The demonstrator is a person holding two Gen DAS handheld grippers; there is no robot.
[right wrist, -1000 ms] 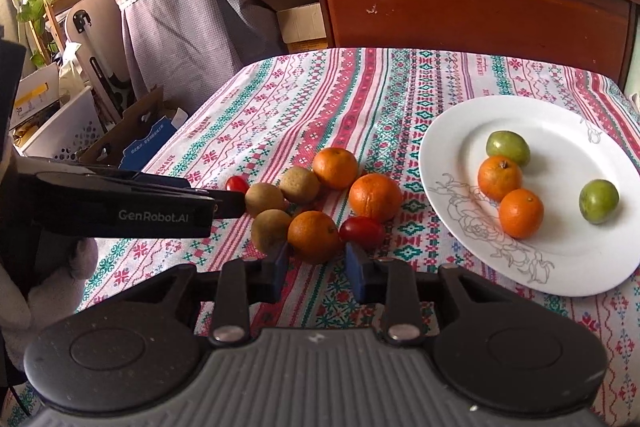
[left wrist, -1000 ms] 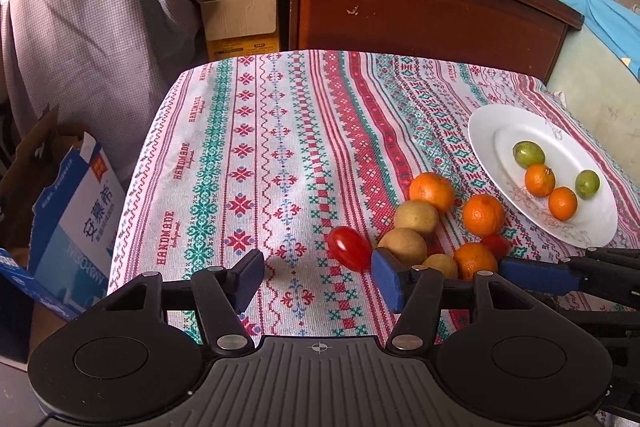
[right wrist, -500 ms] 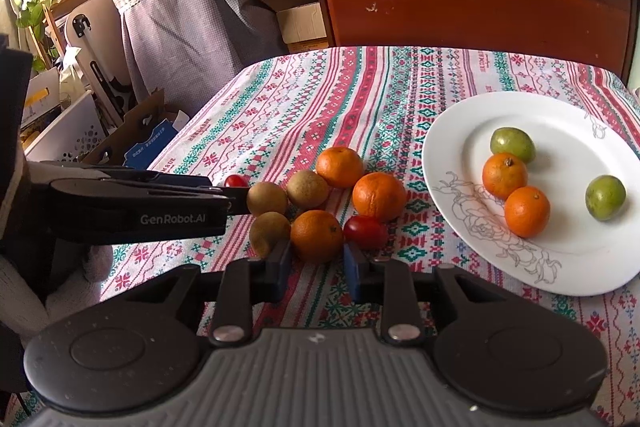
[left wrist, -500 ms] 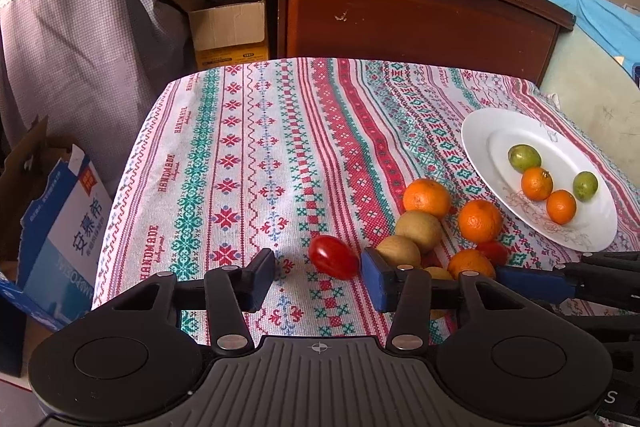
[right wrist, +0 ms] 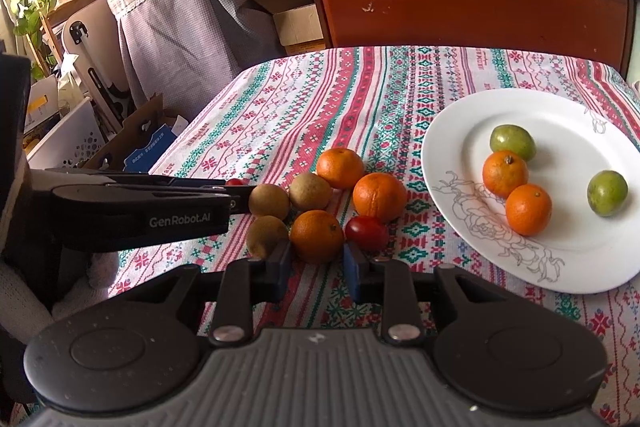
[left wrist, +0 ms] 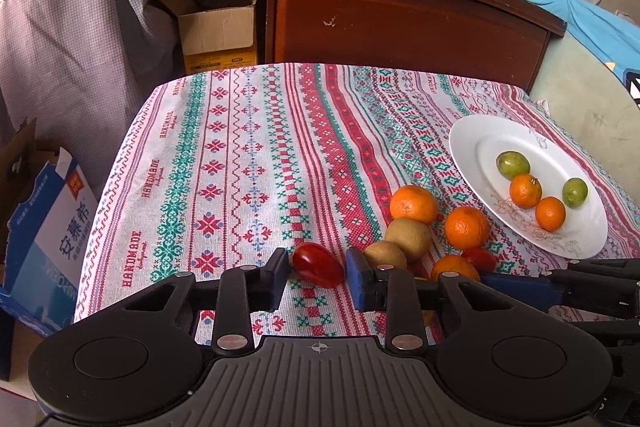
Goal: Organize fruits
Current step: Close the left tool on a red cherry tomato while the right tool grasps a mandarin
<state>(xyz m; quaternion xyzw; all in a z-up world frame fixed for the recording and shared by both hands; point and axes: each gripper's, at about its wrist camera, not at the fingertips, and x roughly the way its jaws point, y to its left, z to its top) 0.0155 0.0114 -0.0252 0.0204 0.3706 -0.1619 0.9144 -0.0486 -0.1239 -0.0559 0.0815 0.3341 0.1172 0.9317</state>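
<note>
Two grippers are seen low over a patterned tablecloth [left wrist: 248, 155], each set about one fruit from the loose cluster. The left gripper [left wrist: 318, 277] is closing on a red cherry tomato [left wrist: 318, 264]; the tomato lies between its pads, the left pad at the fruit's end and the blue right pad just beside its other end, so firm contact on both sides cannot be confirmed. The right gripper [right wrist: 316, 261] is nearly closed about an orange [right wrist: 317, 235], both pads set against the fruit's flanks. Just right of that orange a second cherry tomato [right wrist: 366, 233] is noted, touching it. Ahead of the right gripper lie two further oranges [right wrist: 379, 195] and three brown kiwi-like fruits [right wrist: 269, 202], closely packed. To the right of both grippers a white plate [right wrist: 568, 267] is recorded, bearing two small oranges [right wrist: 528, 209] and two green fruits [right wrist: 513, 142], well apart from the cluster. The left gripper's arm is seen in the right wrist view reaching in from the left.
</note>
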